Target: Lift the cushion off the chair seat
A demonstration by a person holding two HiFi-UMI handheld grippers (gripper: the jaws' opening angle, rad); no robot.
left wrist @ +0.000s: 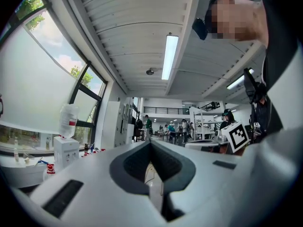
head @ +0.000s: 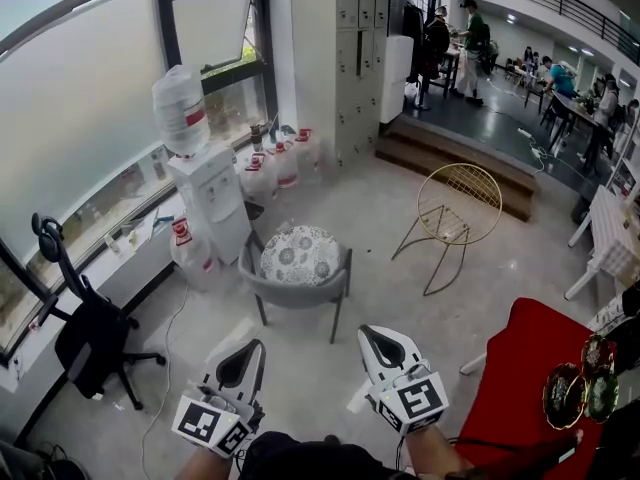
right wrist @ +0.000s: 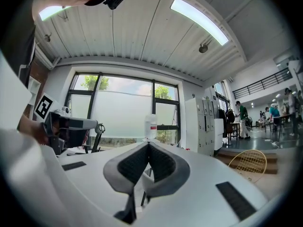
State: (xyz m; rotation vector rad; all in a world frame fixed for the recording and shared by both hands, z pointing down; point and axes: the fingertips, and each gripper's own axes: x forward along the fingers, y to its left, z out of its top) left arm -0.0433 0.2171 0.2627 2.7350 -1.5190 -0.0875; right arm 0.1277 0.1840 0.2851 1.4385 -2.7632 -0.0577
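The water dispenser (head: 210, 193) with its big bottle is the tallest thing here and stands just beside the grey chair (head: 258, 286), on its left side in the head view. A wire chair (head: 455, 213) stands well apart from the grey chair on the right. The grey chair itself is a low shell on thin legs, and the cushion (head: 300, 256) lies on its seat, filling almost the whole seat; the shell's rim curves close around the cushion's lower and left edge. The cushion is round, plump and covered with patterned fabric, so I judge it light, soft and not slippery. It will probably sag or fold when lifted by one side only. The best hold seems to be a pinch on the thick edge at two opposite sides, where the rim of the chair is lowest and leaves room for the jaws. The left gripper (head: 252, 350) and the right gripper (head: 370, 336) are in front of the grey chair, on the near side, and well apart from it. In its own view the left gripper (left wrist: 151, 143) is clenched with nothing between the jaws, and the right gripper (right wrist: 149, 145) is also closed and empty.
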